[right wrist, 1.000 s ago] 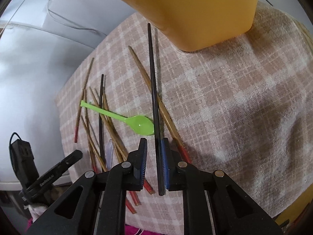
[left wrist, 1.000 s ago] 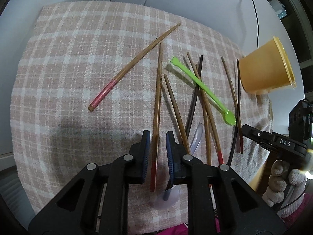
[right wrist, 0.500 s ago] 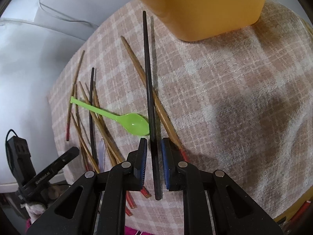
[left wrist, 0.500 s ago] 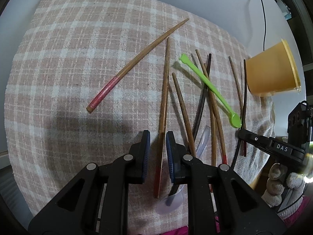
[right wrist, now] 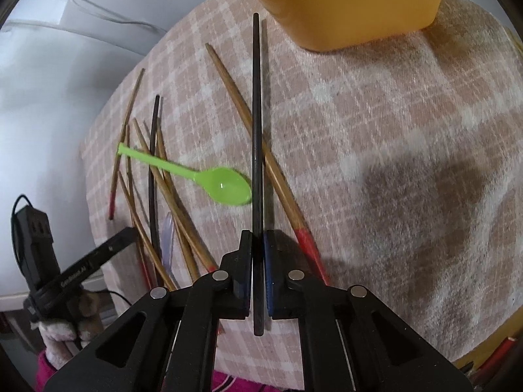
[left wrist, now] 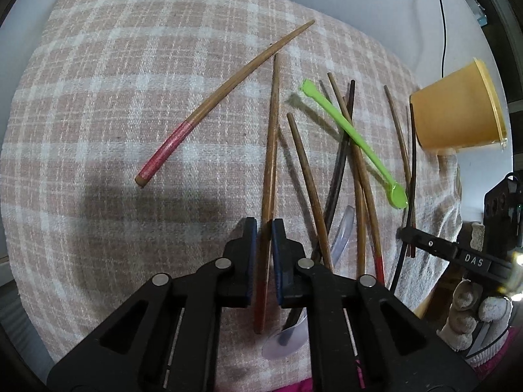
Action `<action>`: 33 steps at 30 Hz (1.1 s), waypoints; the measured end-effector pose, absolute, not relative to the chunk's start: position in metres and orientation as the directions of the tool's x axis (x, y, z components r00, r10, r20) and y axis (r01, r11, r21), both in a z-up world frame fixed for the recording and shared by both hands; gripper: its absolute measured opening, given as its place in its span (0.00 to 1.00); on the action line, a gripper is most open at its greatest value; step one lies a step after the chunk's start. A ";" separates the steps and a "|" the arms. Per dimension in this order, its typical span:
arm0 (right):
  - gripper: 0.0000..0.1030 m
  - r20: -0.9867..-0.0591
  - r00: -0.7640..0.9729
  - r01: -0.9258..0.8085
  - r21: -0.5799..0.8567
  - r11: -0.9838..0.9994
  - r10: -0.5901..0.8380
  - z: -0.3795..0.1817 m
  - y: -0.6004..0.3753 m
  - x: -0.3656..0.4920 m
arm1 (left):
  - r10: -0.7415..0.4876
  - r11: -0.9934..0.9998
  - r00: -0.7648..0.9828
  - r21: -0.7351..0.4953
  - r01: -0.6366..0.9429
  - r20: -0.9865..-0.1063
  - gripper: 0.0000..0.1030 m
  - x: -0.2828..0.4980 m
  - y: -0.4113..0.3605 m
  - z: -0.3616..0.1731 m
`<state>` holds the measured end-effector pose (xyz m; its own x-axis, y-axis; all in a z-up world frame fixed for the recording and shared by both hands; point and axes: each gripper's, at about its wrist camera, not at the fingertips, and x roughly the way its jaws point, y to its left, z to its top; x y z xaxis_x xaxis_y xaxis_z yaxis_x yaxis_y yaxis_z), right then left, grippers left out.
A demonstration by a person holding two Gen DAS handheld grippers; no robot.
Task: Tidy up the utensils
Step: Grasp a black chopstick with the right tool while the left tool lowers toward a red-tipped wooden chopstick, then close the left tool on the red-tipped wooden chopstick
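My left gripper (left wrist: pixel 264 225) is shut on a brown wooden chopstick with a red end (left wrist: pixel 271 150), held over the checked cloth (left wrist: pixel 98 98). My right gripper (right wrist: pixel 258 238) is shut on a black chopstick (right wrist: pixel 256 124) that points toward the yellow cup (right wrist: pixel 343 3). The cup also shows at the right in the left wrist view (left wrist: pixel 457 114). Several wooden chopsticks (left wrist: pixel 359 170), a green plastic spoon (left wrist: pixel 359 140) and a clear plastic spoon (left wrist: pixel 343 232) lie in a loose pile. The green spoon (right wrist: pixel 222 184) lies left of the black chopstick.
A lone red-ended chopstick (left wrist: pixel 209 111) lies apart at the left of the cloth. A red-ended chopstick (right wrist: pixel 281 189) lies under the black one. The right gripper's body (left wrist: pixel 457 254) shows at the cloth's right edge. A cable (left wrist: pixel 441 16) runs behind the cup.
The left gripper has closed onto the brown chopstick. The right gripper has closed onto the black chopstick and moved nearer the yellow cup.
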<state>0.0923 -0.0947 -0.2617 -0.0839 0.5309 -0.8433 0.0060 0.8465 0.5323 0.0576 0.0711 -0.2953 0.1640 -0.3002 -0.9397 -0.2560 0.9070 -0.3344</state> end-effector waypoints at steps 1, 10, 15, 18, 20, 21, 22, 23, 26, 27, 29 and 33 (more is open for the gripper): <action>0.05 -0.844 -0.089 -0.001 0.531 0.847 0.529 -0.262 -0.094 0.090 | -0.298 0.908 0.162 -0.332 -0.255 -0.941 0.05 0.056 0.070 -0.296; 0.05 -0.847 -0.144 -0.056 0.523 0.851 0.511 -0.265 -0.089 0.066 | -0.310 0.916 0.118 -0.330 -0.228 -0.943 0.05 0.031 0.065 -0.299; 0.06 -0.861 -0.153 -0.091 0.501 0.861 0.485 -0.263 -0.086 0.067 | -0.308 0.926 0.087 -0.319 -0.200 -0.948 0.11 0.038 0.065 -0.298; 0.11 -0.873 -0.145 -0.092 0.481 0.872 0.466 -0.259 -0.091 0.073 | -0.297 0.929 0.106 -0.312 -0.200 -0.949 0.20 0.054 0.065 -0.294; 0.22 -0.876 -0.122 -0.078 0.477 0.876 0.466 -0.256 -0.092 0.082 | -0.294 0.928 0.108 -0.311 -0.205 -0.950 0.20 0.066 0.063 -0.295; 0.22 -0.878 -0.115 -0.073 0.475 0.877 0.466 -0.254 -0.092 0.085 | -0.292 0.928 0.108 -0.309 -0.206 -0.950 0.20 0.071 0.062 -0.296; 0.22 -0.878 -0.112 -0.068 0.475 0.877 0.466 -0.254 -0.091 0.089 | -0.289 0.929 0.106 -0.306 -0.208 -0.951 0.20 0.076 0.060 -0.297; 0.22 -0.877 -0.111 -0.067 0.476 0.877 0.468 -0.254 -0.090 0.092 | -0.285 0.931 0.101 -0.300 -0.209 -0.953 0.20 0.080 0.059 -0.299; 0.22 -0.881 -0.104 -0.083 0.470 0.879 0.461 -0.253 -0.083 0.101 | -0.282 0.929 0.094 -0.297 -0.223 -0.955 0.20 0.090 0.057 -0.304; 0.22 -0.885 -0.103 -0.087 0.462 0.882 0.454 -0.254 -0.082 0.105 | -0.283 0.928 0.094 -0.297 -0.225 -0.955 0.20 0.093 0.056 -0.305; 0.22 -0.888 -0.105 -0.080 0.457 0.886 0.448 -0.256 -0.077 0.109 | -0.282 0.928 0.095 -0.296 -0.225 -0.955 0.20 0.100 0.055 -0.306; 0.22 -0.895 -0.103 -0.073 0.442 0.894 0.434 -0.260 -0.069 0.116 | -0.283 0.926 0.095 -0.297 -0.233 -0.955 0.17 0.116 0.061 -0.306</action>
